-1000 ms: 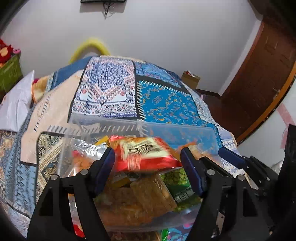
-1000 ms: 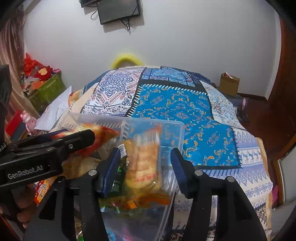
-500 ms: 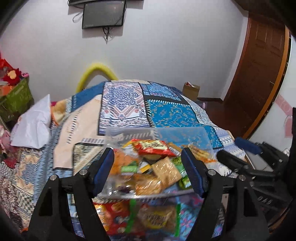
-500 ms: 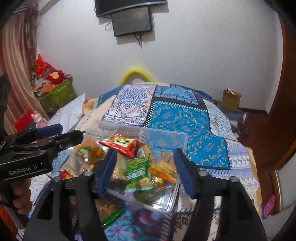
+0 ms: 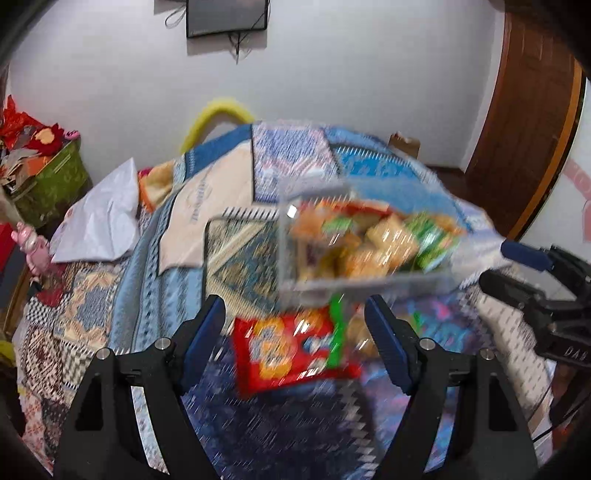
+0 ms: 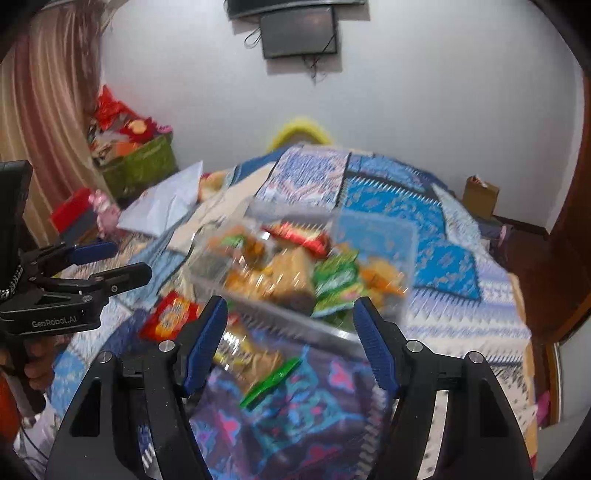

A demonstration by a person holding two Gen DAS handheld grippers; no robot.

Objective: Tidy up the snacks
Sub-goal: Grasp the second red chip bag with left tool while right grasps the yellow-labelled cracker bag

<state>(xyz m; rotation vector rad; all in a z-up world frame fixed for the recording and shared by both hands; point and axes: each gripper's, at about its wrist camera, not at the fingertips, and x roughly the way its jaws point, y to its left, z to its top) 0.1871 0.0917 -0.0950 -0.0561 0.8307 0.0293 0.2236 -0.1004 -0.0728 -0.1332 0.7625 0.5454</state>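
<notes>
A clear plastic bin (image 5: 284, 258) (image 6: 388, 236) full of snack packets sits on the patterned bedspread, blurred in both views. A red snack bag (image 5: 284, 354) (image 6: 168, 317) lies on the bed in front of the bin. A green packet (image 6: 269, 380) and other loose packets lie near it. My left gripper (image 5: 295, 339) is open and empty, held back from the bin above the red bag. My right gripper (image 6: 290, 339) is open and empty, just in front of the bin. Each gripper shows at the edge of the other's view.
The bedspread (image 5: 236, 184) covers a bed. A white pillow (image 5: 99, 218) and a green basket (image 5: 48, 184) of fabric sit at the left. A cardboard box (image 6: 480, 195) stands on the floor by the wooden door (image 5: 532, 110). A TV (image 6: 299, 31) hangs on the wall.
Both grippers have pulled back and up from the bin, which now looks smaller and farther away. Loose packets in front of the bin have come into view. Both views are blurred by motion.
</notes>
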